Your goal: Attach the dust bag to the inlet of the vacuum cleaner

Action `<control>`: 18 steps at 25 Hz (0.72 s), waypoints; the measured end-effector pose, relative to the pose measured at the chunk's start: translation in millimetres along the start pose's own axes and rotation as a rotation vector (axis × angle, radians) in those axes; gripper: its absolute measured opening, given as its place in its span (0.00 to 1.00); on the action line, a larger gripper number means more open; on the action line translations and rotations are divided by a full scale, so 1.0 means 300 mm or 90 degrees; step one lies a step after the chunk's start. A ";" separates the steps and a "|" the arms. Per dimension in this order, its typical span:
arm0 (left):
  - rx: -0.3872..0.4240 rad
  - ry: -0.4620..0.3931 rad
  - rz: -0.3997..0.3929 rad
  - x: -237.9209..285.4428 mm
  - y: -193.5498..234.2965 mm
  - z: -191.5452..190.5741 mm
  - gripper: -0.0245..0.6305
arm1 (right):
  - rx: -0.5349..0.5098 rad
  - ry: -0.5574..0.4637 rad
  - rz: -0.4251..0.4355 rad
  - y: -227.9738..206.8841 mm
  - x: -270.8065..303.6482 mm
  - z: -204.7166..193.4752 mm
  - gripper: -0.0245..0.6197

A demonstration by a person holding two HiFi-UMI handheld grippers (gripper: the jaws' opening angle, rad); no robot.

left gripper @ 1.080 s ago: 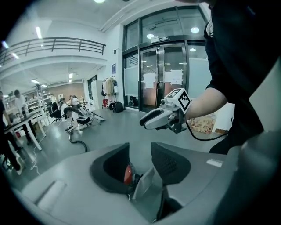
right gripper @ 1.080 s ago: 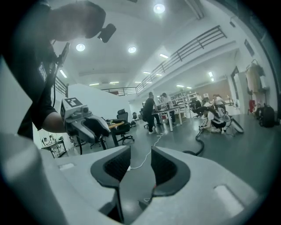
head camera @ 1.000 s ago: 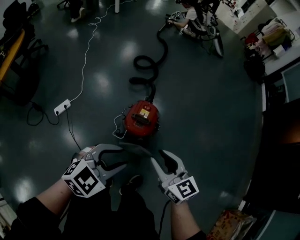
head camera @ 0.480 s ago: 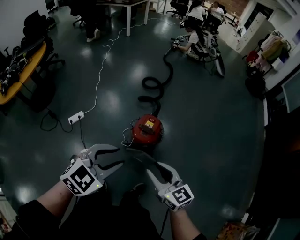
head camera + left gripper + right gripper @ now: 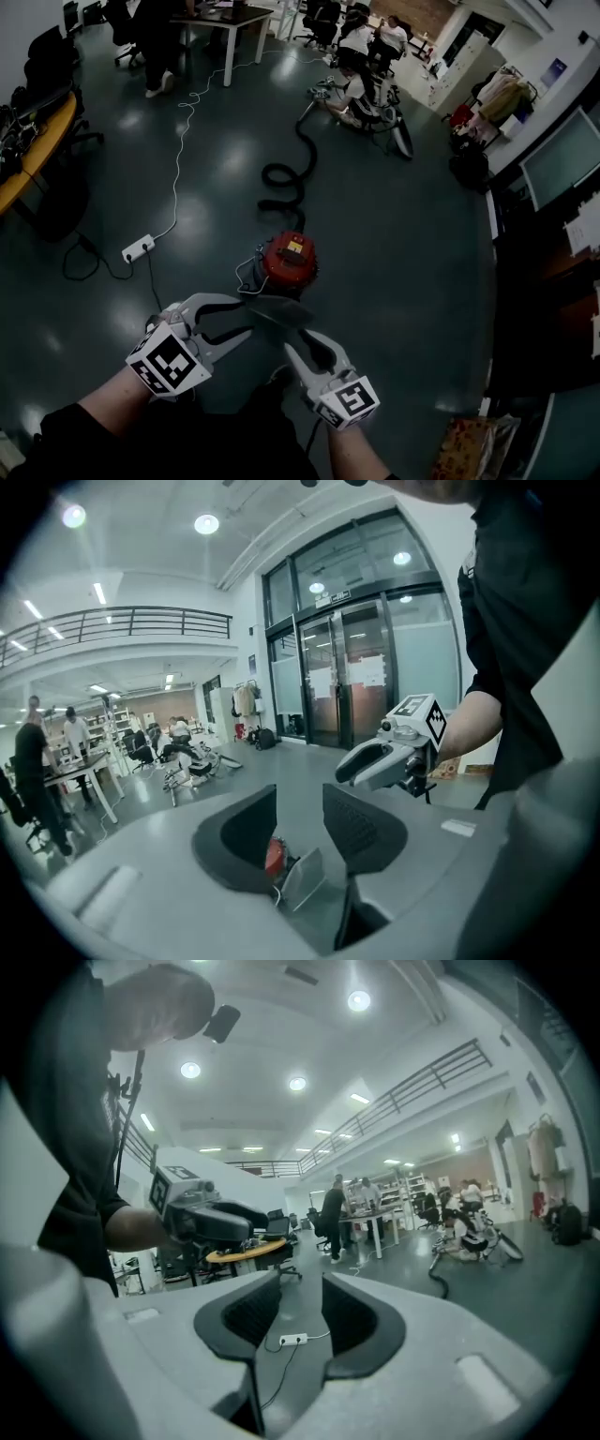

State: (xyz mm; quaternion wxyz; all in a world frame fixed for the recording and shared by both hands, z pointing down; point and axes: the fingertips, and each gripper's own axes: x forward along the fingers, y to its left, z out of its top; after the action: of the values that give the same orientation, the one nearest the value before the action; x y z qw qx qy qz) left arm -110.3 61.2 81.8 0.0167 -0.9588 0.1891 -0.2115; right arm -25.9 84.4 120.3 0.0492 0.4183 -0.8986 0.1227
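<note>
The red vacuum cleaner (image 5: 286, 262) stands on the dark floor with its black hose (image 5: 281, 178) snaking away behind it. On its near side is a flat grey sheet (image 5: 278, 311), apparently the dust bag. I cannot tell whether it lies on the floor or is carried. My left gripper (image 5: 248, 315) hovers just left of the sheet with its jaws wide apart. Seen from the left gripper view, the sheet (image 5: 300, 878) sits low between the jaws, clear of both pads, in front of the vacuum (image 5: 273, 857). My right gripper (image 5: 300, 337) is closing slightly, with only floor between its jaws.
A white power strip (image 5: 138, 248) lies to the left, and its cable (image 5: 178, 159) runs toward the far desks. People crouch at the hose's far end (image 5: 361, 98). A curved desk (image 5: 28, 141) stands at the left and a paper bag (image 5: 473, 450) at the bottom right.
The view has risen and pulled back, so more of the room shows and the vacuum looks smaller. Both grippers stay in front of me, with the right one drawn slightly nearer.
</note>
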 end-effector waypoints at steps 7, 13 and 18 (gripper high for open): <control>0.017 -0.033 -0.067 -0.302 -0.087 -0.053 0.27 | -0.002 -0.024 -0.074 0.355 0.018 0.090 0.26; 0.015 -0.064 -0.082 -0.400 -0.190 -0.025 0.27 | -0.015 -0.035 -0.079 0.490 -0.054 0.110 0.26; -0.007 -0.092 -0.061 -0.405 -0.336 0.040 0.25 | -0.029 -0.049 -0.049 0.550 -0.180 0.110 0.26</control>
State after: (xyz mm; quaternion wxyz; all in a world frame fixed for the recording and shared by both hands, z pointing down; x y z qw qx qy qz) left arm -171.6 199.1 33.7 0.0148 -0.9796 0.1424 -0.1413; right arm -116.8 218.1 48.5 0.0286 0.4554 -0.8858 0.0840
